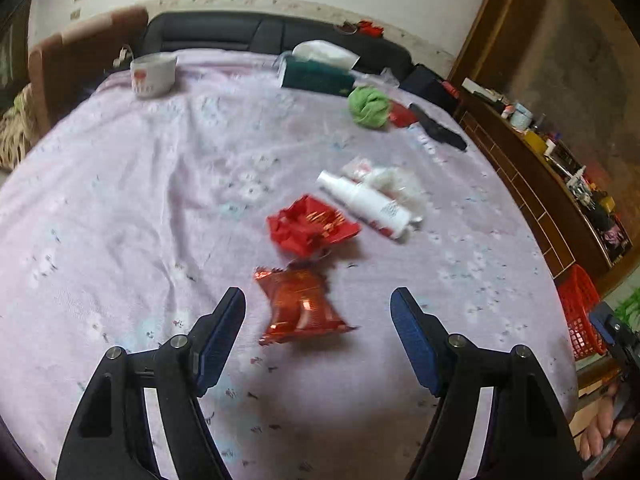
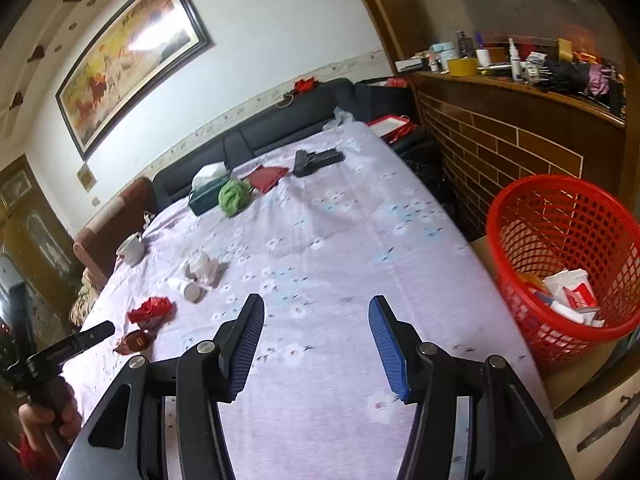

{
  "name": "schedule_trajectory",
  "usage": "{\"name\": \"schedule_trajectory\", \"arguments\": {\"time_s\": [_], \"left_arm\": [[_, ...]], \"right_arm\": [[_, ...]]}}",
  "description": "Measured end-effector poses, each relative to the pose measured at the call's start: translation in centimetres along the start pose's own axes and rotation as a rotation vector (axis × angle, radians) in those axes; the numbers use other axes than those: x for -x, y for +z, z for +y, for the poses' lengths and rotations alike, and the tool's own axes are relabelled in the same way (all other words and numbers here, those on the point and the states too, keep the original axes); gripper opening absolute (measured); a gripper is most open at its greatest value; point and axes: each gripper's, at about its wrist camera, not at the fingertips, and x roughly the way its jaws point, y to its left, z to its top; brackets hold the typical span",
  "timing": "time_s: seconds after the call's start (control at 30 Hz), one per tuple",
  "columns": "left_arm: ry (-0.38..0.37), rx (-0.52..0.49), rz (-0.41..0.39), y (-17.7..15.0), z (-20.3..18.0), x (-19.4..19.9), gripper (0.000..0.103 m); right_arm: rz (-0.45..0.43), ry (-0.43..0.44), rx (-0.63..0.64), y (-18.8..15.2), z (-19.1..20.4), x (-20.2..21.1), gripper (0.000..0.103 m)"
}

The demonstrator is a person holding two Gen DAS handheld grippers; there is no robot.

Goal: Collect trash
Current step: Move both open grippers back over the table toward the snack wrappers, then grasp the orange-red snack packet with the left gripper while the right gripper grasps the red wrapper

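Trash is partly picked up: white and red paper scraps already sit in the red plastic mesh basket at right. Left on the lilac flowered cloth, mid-frame, are a shiny red foil wrapper, crumpled red paper and a white bottle. The left gripper and right gripper both gape wide, holding nothing.

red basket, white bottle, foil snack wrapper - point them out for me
red basket [image 2: 516, 216], right wrist view, its rim
white bottle [image 1: 366, 204], left wrist view, its body
foil snack wrapper [image 1: 300, 304], left wrist view, its middle
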Motion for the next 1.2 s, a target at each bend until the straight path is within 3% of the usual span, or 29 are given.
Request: {"name": "schedule_trajectory", "arguments": {"time_s": [0.07, 0.1, 0.13, 0.4, 0.53, 0.63, 0.7, 0.97, 1.2], "left_arm": [[0.012, -0.017, 0.011, -0.3, 0.1, -0.9, 0.066], [0.011, -0.023, 0.016, -0.4, 0.2, -1.2, 0.054], [0.008, -0.025, 0.026, -0.5, 0.2, -1.7, 0.049], [-0.028, 0.027, -0.012, -1.0, 2.5, -1.6, 0.046], [-0.017, 0.023, -0.079, -1.6, 3.6, 0.6, 0.046], [0.041, 0.017, -0.136, -2.1, 4.9, 2.1, 0.046], [0.056, 0.018, -0.137, -2.4, 5.6, 2.3, 0.046], [0.012, 0.027, -0.066, -3.3, 7.1, 1.5, 0.046], [-0.024, 0.059, -0.079, -3.7, 7.7, 1.8, 0.046]], "right_arm": [[0.015, 0.005, 0.008, -0.1, 0.8, -0.5, 0.059], [0.02, 0.005, 0.013, 0.0, 1.1, -0.7, 0.059], [0.023, 0.004, 0.024, -0.1, 1.6, -0.8, 0.059], [0.054, 0.016, 0.068, 0.1, 4.3, -2.2, 0.059], [0.092, 0.066, 0.1, 0.2, 6.7, -3.2, 0.06], [0.138, 0.133, 0.123, 0.4, 9.5, -4.6, 0.064], [0.178, 0.192, 0.141, 0.5, 12.1, -6.0, 0.072], [0.338, 0.279, 0.164, -0.3, 20.7, -13.4, 0.072], [0.431, 0.205, 0.071, -0.6, 22.9, -20.1, 0.072]]}}
